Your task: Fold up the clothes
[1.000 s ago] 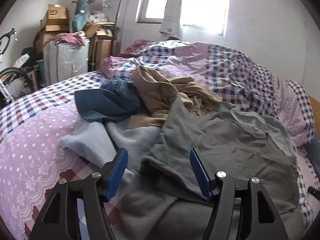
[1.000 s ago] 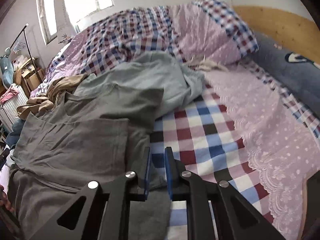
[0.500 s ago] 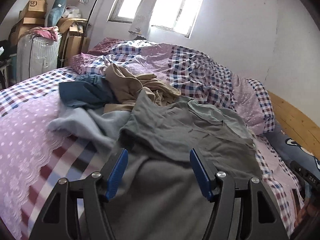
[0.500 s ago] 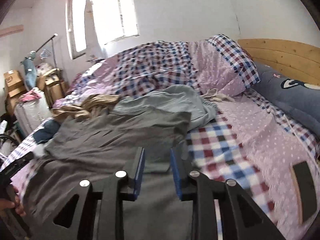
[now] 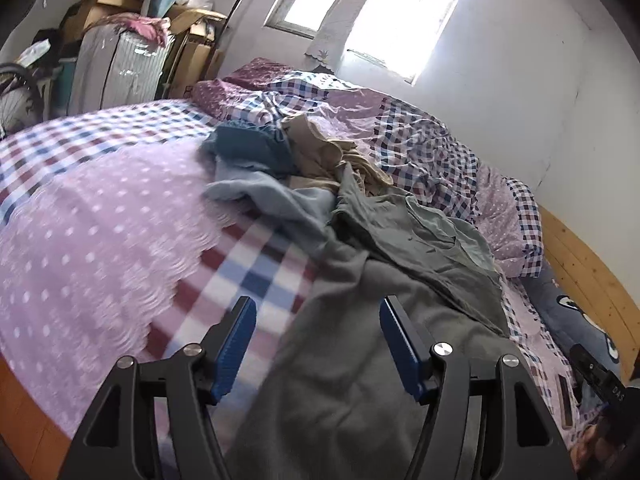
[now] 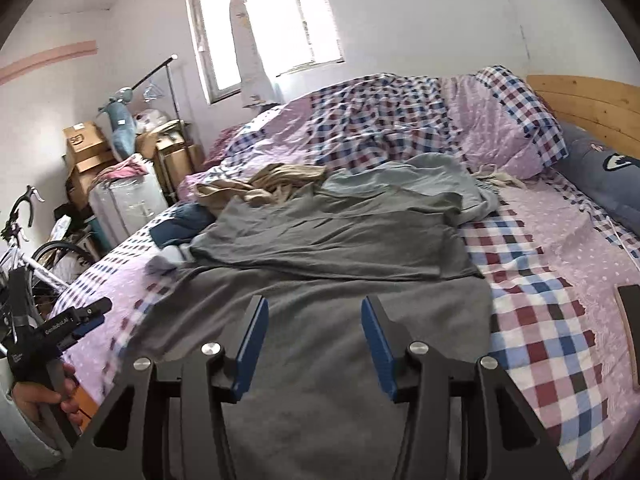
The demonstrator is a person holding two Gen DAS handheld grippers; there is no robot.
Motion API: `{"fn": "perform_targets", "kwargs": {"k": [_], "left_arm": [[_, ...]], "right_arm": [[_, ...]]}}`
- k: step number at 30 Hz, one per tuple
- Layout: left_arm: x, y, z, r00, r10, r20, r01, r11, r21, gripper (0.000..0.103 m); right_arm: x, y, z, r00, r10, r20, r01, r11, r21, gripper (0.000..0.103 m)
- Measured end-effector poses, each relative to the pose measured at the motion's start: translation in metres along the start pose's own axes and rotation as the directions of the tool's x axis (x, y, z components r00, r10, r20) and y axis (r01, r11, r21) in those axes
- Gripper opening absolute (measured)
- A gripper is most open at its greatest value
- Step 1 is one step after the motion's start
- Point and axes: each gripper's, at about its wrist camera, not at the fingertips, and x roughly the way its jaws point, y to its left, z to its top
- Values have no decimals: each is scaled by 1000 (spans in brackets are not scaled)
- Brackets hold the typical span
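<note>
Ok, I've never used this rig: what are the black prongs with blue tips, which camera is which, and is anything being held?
Those are hand-held two-finger grippers, each carrying its own camera. The left gripper stands open, holding nothing. The right gripper has just been opening and grips nothing; the dark grey garment lies spread below it. On the bed a grey T-shirt, tan clothes and a blue garment wait. The person's left hand shows in the right view.

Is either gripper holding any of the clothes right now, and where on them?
Nothing is held. The right gripper has just been opening, nothing between its fingers; the left gripper is open above the dark grey garment.
</note>
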Motion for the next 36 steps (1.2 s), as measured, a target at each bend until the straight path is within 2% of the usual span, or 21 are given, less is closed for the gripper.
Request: {"fn": "perform_targets", "kwargs": {"k": [5,8,12,16,21,28,31,36], "left_arm": [[-19,10,-11,999,-13,-32,12,1000,-24,71],[-21,12,-16,999,10,-49,-11,1000,-12,72],[-16,22,-24,992,50,-113,-51,999,-4,72],[-4,30,-37,971,58,-230,-58,998,7,72],[9,43,-53,938,45,-345,-59,998,-30,72],[21,54,-76,887,59,-458,-99,993,-64,72],[19,54,-81,880,39,-474,-86,993,-77,75],[12,55,-91,872,-45,-487,-42,985,-166,75]], "right_arm": [[-14,20,-14,999,33,-19,-34,999,-36,52],[-22,31,-23,998,53,-29,-55,996,-67,53],[-26,42,-29,996,82,-32,-85,993,-83,53],[-26,51,-31,993,108,-40,-112,989,-95,54],[-22,60,-35,991,123,-50,-128,985,-114,54],[-19,60,-38,988,140,-68,-147,982,-116,54],[-17,62,-38,986,149,-78,-157,980,-121,54],[-13,70,-44,981,165,-101,-178,973,-144,54]]}}
